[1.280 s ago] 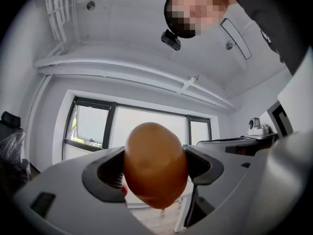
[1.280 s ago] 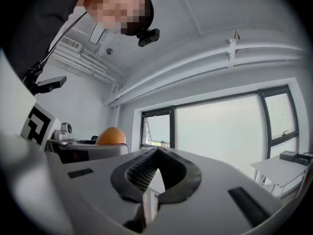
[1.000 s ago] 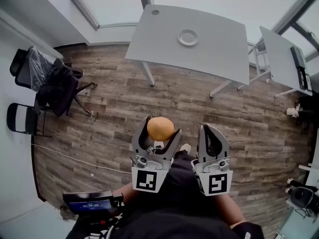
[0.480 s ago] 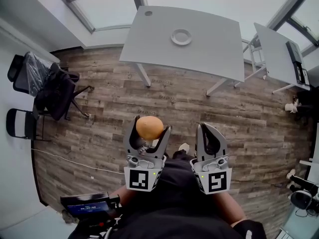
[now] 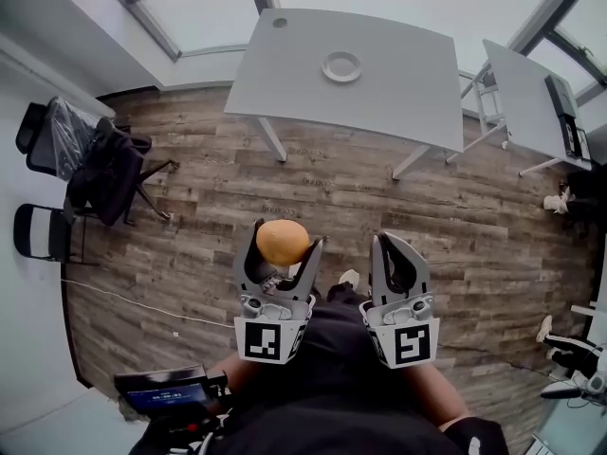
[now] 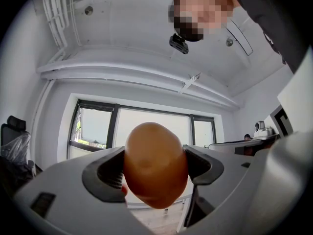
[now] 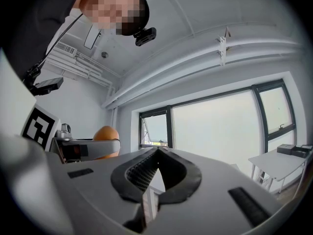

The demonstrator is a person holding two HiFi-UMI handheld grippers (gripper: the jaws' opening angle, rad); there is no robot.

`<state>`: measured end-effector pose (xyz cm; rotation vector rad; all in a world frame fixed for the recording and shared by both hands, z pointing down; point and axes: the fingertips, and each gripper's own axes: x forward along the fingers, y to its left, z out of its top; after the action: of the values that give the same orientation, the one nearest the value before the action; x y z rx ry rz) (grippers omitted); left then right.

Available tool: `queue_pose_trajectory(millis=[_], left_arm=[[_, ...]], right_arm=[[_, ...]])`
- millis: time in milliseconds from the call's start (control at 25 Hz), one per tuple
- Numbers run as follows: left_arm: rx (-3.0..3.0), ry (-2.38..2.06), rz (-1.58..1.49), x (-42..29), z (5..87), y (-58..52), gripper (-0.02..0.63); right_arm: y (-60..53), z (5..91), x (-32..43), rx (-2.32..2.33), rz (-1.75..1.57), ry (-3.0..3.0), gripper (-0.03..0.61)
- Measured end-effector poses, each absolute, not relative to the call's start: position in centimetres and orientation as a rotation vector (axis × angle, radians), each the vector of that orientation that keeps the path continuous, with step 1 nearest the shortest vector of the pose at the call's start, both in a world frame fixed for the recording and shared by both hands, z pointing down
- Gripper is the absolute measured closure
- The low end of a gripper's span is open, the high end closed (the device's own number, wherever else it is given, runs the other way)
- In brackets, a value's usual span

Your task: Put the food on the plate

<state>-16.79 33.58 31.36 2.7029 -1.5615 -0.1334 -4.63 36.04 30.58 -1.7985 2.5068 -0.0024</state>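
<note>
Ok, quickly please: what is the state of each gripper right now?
Left gripper: closed, holding the food.
Right gripper: closed, holding nothing.

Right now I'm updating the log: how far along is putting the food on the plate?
Done: the food is picked up, clamped in the left gripper above the floor. In hand: carrying it; the right gripper is shut and empty. Left: reach the table ahead and set the food on the plate, which sits empty.
</note>
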Motion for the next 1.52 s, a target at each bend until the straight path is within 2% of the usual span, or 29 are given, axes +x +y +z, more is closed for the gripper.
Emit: queue_pose_trajectory(millis=[1080,1520], left_arm=[[2.679,-1.652,-0.083,-11.5,31.2,35.0,0.27],[2.718,-1.551,-0.099,-8.8,32.0,34.2,0.27]], right_arm=[[37.5,32.0,3.0,-1.784,-0.051,2.477,0.581],[37.6,33.2,4.4,-1.778,-0.096,2.488,0.581]])
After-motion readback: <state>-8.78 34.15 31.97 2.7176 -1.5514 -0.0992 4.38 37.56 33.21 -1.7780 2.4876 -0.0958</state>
